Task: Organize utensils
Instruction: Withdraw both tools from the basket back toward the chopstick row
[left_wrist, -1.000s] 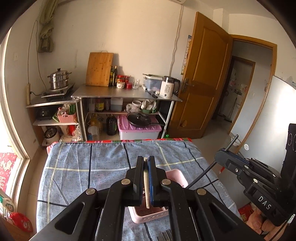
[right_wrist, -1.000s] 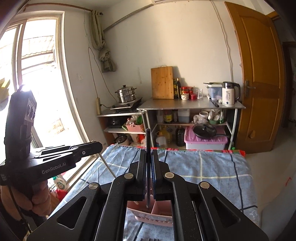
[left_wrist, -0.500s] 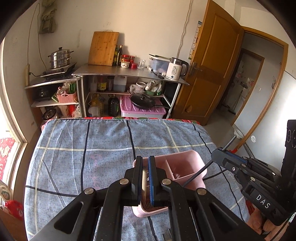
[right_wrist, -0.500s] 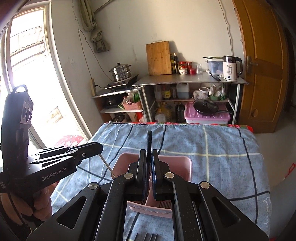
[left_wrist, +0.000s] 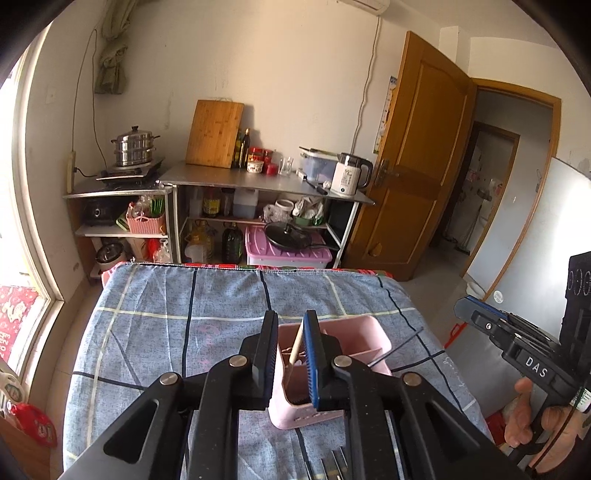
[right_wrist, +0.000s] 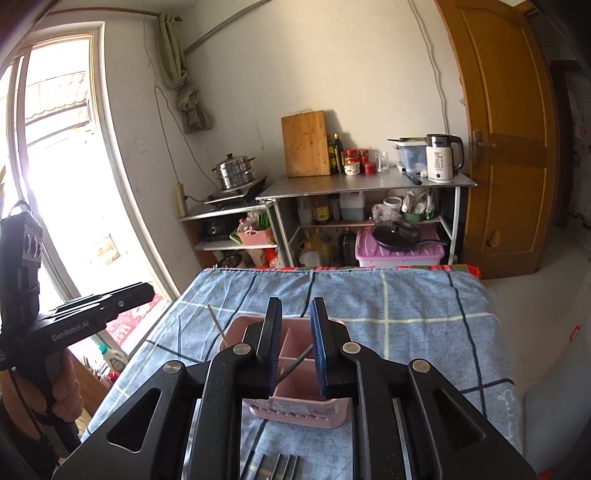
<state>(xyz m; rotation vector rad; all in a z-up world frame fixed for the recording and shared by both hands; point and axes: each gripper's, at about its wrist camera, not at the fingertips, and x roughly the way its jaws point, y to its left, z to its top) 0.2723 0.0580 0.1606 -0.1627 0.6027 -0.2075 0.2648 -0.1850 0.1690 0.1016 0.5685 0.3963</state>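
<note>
While both tongs gape | left tongs (left_wrist: 290, 334), right tongs (right_wrist: 297, 321) | above pink caddy (left_wrist: 364, 334)

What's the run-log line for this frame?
left gripper: open | right gripper: open | wooden chopstick: leaning in pink caddy | black chopstick: leaning in caddy | phase: both released

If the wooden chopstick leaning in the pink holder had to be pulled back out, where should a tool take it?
Grip the wooden chopstick on its upper end, from above. It leans out of the pink holder with only that end clear of the rim; the lower part sits inside the walls.
</note>
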